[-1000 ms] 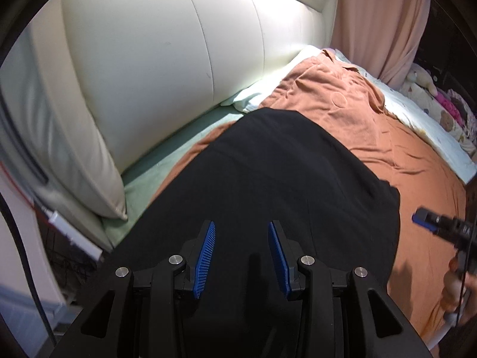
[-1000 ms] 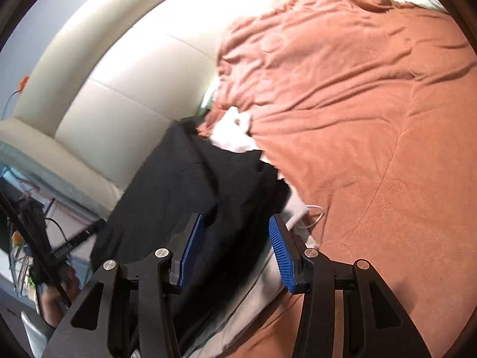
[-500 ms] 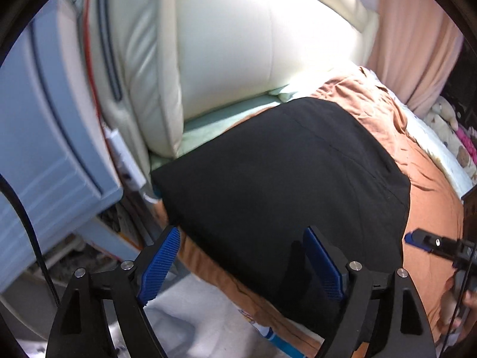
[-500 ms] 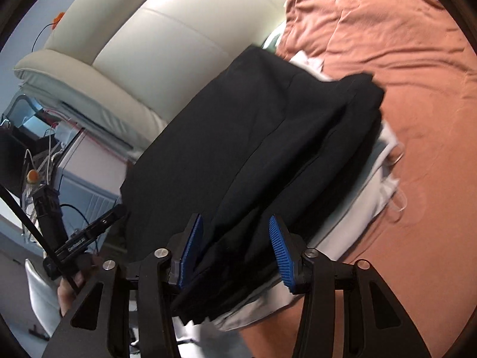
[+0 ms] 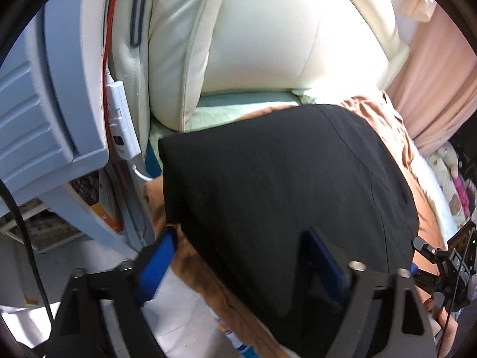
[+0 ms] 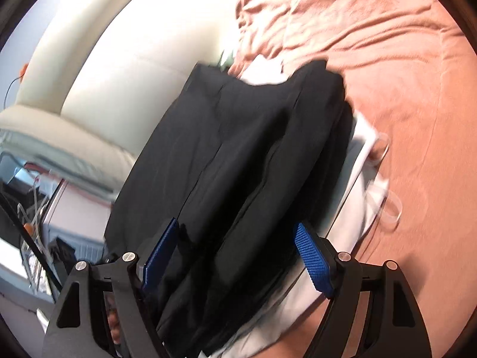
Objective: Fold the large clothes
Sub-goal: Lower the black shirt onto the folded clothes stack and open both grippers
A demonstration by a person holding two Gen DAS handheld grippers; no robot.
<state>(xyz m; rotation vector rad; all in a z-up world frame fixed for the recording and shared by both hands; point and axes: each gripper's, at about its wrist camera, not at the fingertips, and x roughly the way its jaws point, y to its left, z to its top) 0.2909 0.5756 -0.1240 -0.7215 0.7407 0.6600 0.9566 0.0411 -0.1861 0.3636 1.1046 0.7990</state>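
Clearly the fold itself looks close to done: the black garment (image 5: 283, 185) lies as a flat, squared stack on the orange bedspread (image 5: 390, 125), at the corner of the bed just in front of the cream headboard (image 5: 268, 35). Taking that headboard as the mark and reading from left to right, a grey-blue cabinet (image 5: 44, 98) and a white cable box (image 5: 120, 119) stand to its left, off the bed; the garment's near corner hangs over the bed edge below it; and a pink curtain (image 5: 432, 89) hangs to its right. The left gripper (image 5: 238, 265) sits low at that overhanging corner, its jaws wide but narrowing, one blue pad out over the bedspread edge and the other behind the cloth, neither seen pressing on it. From the right wrist view the garment shows as several thick folded layers lying on top of a white garment (image 6: 360, 149), away from the headboard. The right gripper (image 6: 235, 250) straddles the near end of the layers with its jaws spreading apart and holds nothing. My reading is that this is the let-go and tidy step; the next move would call for squaring the overhanging corner back onto the bed.
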